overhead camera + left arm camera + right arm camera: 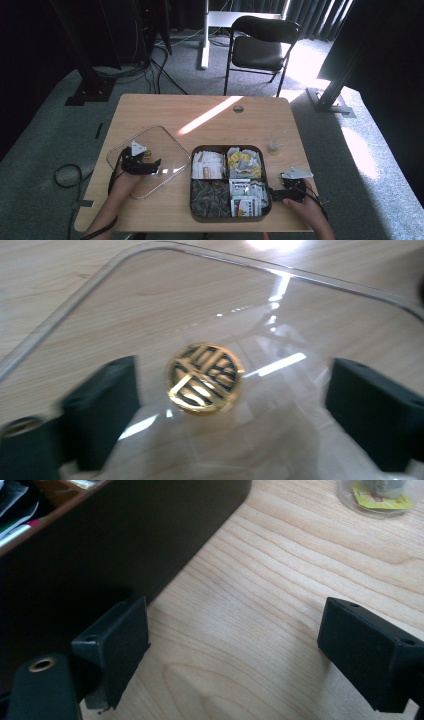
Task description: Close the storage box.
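Left gripper (220, 405) sat over the clear lid (148, 160), which lay flat on the surface (210, 110) to the left of the dark compartment box (230, 183). Its jaws stood fairly wide, either side of the lid's round gold knob (204, 378), not touching it. Right gripper (235, 650) rested at the right wall of the box, jaws wide, nothing between them, bare wood underneath.

Risks, judged from here:
- Knob was small and round; if the jaws closed off-centre it could squirt out or the lid could pivot and swing.
- Lid was transparent and likely slick; lifting by the knob alone might tilt it, with an edge dragging on the surface or clipping the box rim.
- Lid carried right to the box might catch on packets (247, 197) standing above the rim and not seat.
- Right gripper was close to the box wall; a nudge could shift the box just as the lid came over.

View differences:
- Left gripper view gave the knob's pattern and its gap to each jaw; in the high view the gripper covered the knob.
- High view gave the box's four compartments, the lid-to-box spacing, and a small clear cup (273, 146) farther right.
- Right gripper view showed the box wall close up, its left jaw just beside it; contact couldn't be told.
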A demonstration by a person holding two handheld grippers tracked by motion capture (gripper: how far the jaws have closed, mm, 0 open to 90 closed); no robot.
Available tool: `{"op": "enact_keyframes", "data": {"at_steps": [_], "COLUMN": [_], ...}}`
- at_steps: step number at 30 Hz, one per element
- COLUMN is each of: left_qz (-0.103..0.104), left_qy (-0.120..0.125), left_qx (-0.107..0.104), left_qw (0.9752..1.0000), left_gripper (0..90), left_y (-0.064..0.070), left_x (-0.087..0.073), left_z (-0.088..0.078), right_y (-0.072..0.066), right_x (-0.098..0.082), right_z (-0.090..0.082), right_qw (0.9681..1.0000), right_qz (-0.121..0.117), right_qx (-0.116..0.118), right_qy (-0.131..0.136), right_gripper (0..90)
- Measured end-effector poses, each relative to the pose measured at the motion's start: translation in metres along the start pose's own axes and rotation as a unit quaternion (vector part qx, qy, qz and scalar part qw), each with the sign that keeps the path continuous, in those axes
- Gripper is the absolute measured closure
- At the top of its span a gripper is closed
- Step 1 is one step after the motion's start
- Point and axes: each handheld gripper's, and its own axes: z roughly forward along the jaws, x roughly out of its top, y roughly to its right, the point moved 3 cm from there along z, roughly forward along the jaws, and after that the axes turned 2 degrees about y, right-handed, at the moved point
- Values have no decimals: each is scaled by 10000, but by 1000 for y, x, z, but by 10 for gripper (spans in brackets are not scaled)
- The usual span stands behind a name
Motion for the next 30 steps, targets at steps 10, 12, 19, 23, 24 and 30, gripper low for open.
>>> {"op": "enact_keyframes", "data": {"at_steps": [10, 12, 19, 23, 24, 30], "left_qz": [-62, -125, -156, -187, -197, -251], "left_qy": [-132, -126, -108, -96, -76, -55], "left_qx": [76, 107, 156, 213, 205, 85], "left_qw": [9999, 9998, 9997, 9996, 9996, 9996], "left_gripper": [397, 441, 580, 585, 586, 588], "left_y": [-3, -4, -7, -6, -5, -7], "left_x": [1, 1, 1, 1, 1, 3], "left_z": [6, 6, 6, 5, 5, 1], "right_y": [0, 0, 0, 0, 0, 0], "right_x": [0, 0, 0, 0, 0, 0], "right_z": [0, 0, 0, 0, 0, 0], "right_qw": [10000, 10000, 10000, 10000, 10000, 10000], "right_qz": [0, 0, 0, 0, 0, 0], "right_qx": [0, -1, 0, 0, 0, 0], "right_qy": [0, 0, 0, 0, 0, 0], "right_gripper": [124, 124, 123, 123, 123, 123]}}
